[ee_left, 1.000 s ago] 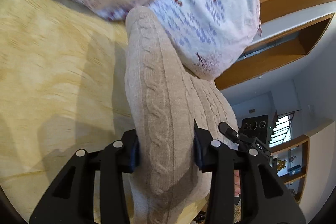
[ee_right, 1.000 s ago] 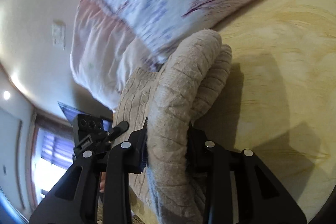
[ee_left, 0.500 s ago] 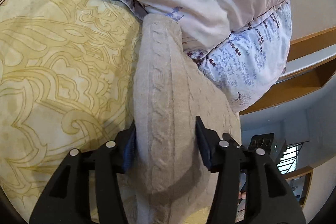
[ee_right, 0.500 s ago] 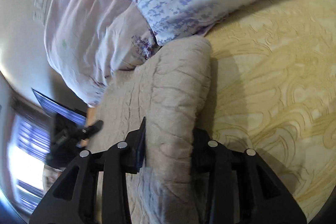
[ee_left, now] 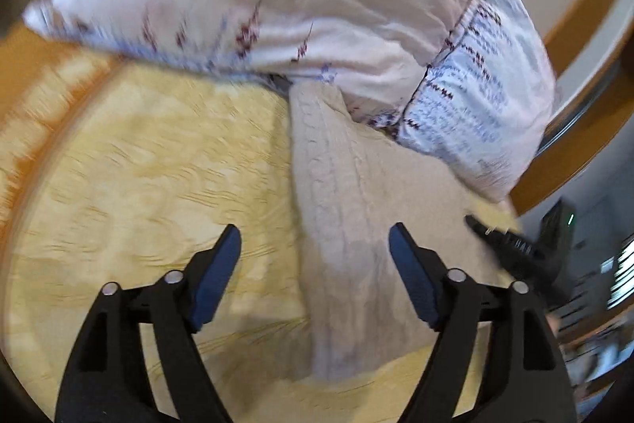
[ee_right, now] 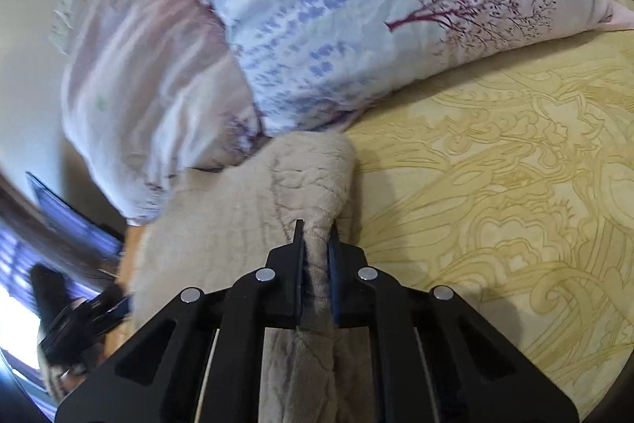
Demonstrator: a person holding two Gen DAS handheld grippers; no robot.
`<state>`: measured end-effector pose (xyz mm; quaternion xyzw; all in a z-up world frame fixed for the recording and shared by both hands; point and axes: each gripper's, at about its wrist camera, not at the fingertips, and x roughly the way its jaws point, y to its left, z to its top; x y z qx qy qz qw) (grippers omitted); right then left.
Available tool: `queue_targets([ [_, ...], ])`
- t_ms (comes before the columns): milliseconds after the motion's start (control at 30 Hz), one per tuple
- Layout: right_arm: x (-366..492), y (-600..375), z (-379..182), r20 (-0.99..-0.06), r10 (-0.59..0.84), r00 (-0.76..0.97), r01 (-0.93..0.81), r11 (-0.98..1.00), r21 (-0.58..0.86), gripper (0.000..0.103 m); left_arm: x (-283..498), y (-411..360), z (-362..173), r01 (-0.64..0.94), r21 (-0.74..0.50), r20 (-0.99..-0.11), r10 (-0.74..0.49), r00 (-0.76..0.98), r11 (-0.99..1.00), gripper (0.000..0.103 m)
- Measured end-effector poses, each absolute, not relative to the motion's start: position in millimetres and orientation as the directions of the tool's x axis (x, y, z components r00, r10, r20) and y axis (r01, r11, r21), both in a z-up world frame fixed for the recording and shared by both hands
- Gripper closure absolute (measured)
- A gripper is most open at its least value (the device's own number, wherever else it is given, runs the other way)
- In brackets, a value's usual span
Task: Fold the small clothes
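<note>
A folded beige cable-knit sweater (ee_left: 337, 209) lies on the yellow patterned bedspread (ee_left: 138, 185), its far end against the pillows. My left gripper (ee_left: 315, 244) is open, its blue-padded fingers spread wide over the sweater's near left edge, holding nothing. In the right wrist view my right gripper (ee_right: 316, 236) is shut on a fold of the sweater (ee_right: 245, 221) at its right edge, above the bedspread (ee_right: 495, 224).
Two floral pillows (ee_left: 297, 2) (ee_right: 356, 6) rest at the head of the bed behind the sweater. A wooden headboard (ee_left: 586, 58) stands at the right. The other gripper (ee_left: 515, 248) shows at the far side of the sweater.
My left gripper has opened and let go of the sweater, which now lies flat on the bed. My right gripper has closed tighter on its fold.
</note>
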<state>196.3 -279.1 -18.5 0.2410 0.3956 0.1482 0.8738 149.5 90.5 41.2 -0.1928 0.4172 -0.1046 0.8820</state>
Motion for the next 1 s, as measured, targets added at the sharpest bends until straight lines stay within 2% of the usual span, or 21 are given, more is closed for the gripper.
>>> queue_targets([
  [67,195,-277,-15,-0.641,0.415,0.646,-0.057,0.863,0.502,0.090,139,87,45,0.033,-0.366,-0.702,-0.300,0.645,0.930,0.018],
  [133,185,-274,-5,-0.645,0.366,0.671,-0.058,0.893,0.446,0.081,131,81,47,0.040,-0.315,-0.708,-0.263,0.656,0.948,0.015],
  [200,167,-272,7,-0.620,0.324,0.715,-0.072,0.916,0.396,0.070,123,76,48,0.036,-0.258,-0.719,-0.217,0.660,0.966,0.007],
  [267,143,-269,18,-0.562,0.352,0.748,-0.138,0.912,0.387,0.064,116,69,50,0.016,-0.171,-0.724,-0.137,0.676,0.985,0.003],
  [367,125,-251,25,-0.532,0.397,0.748,-0.221,0.905,0.363,0.063,107,62,52,0.014,-0.100,-0.716,-0.082,0.693,0.995,0.002],
  [467,116,-231,18,-0.563,0.418,0.712,-0.285,0.906,0.313,0.061,101,61,49,0.004,-0.086,-0.720,-0.065,0.691,0.996,0.002],
  [533,123,-222,9,-0.609,0.396,0.688,-0.274,0.918,0.287,0.054,97,59,46,-0.009,-0.071,-0.727,-0.046,0.685,0.997,0.002],
  [600,132,-215,-6,-0.653,0.349,0.673,-0.245,0.937,0.248,0.054,94,57,42,-0.008,-0.061,-0.735,-0.040,0.677,0.998,0.002],
  [767,124,-216,-1,-0.618,0.309,0.723,-0.221,0.951,0.216,0.053,87,54,35,-0.015,-0.044,-0.747,-0.023,0.665,0.999,0.002],
  [833,112,-220,3,-0.598,0.281,0.751,-0.197,0.959,0.203,0.040,83,52,32,-0.015,-0.024,-0.747,-0.008,0.664,1.000,0.002],
  [867,106,-224,6,-0.585,0.250,0.772,-0.172,0.967,0.186,0.024,82,51,31,-0.013,-0.019,-0.747,-0.005,0.665,1.000,0.002],
  [900,100,-228,9,-0.570,0.211,0.794,-0.141,0.976,0.165,0.012,81,50,29,-0.014,-0.011,-0.747,0.001,0.665,1.000,0.002],
  [967,88,-236,13,-0.537,0.161,0.828,-0.098,0.985,0.143,0.011,78,49,26,-0.015,-0.008,-0.749,0.004,0.663,1.000,0.002],
  [1000,83,-240,15,-0.530,0.129,0.838,-0.069,0.989,0.133,0.006,78,49,25,-0.017,-0.007,-0.750,0.006,0.661,1.000,0.002],
])
